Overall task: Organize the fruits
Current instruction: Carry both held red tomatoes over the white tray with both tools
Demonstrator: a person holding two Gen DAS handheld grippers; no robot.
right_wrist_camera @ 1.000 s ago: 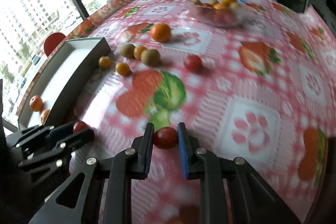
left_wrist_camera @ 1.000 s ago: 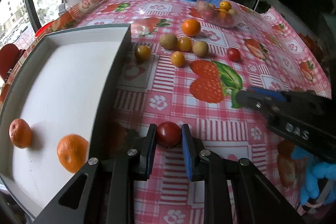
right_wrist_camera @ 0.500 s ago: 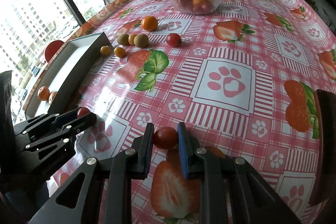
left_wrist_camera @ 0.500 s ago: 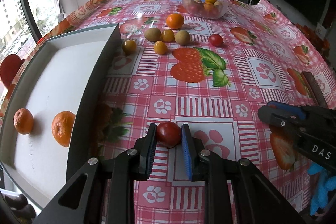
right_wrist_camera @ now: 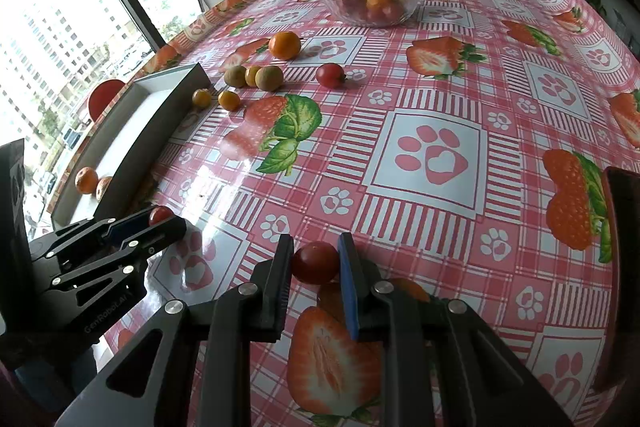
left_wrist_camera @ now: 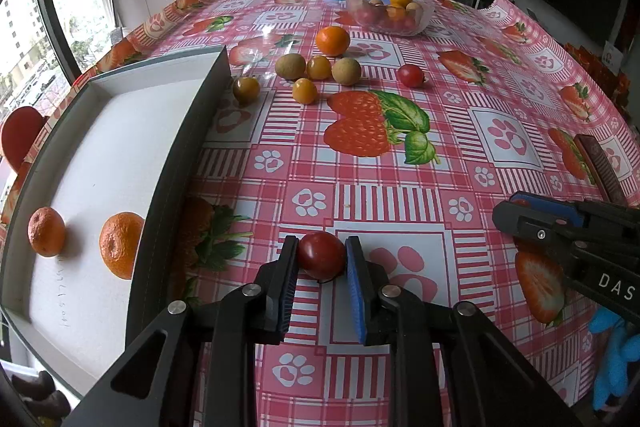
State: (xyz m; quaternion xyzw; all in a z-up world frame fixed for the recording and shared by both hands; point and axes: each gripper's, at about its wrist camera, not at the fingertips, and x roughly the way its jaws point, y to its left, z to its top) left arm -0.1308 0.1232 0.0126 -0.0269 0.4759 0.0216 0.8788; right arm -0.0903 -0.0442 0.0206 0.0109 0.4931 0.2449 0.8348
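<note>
Pinching cherry tomato [left_wrist_camera: 321, 255] between left hand-held gripper [left_wrist_camera: 321, 259] pads

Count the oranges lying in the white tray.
2. One orange lies near the white tray's outer wall, the other orange beside the inner wall. The tray's nearest corner is out of view, so more may be hidden.

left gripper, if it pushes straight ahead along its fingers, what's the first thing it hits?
Probably nothing nearby. The left gripper, shut on a cherry tomato, points over bare tablecloth. The first objects roughly in line are the loose fruits far ahead, nearest the small orange one. Depth is unclear, so it may pass above them.
</note>
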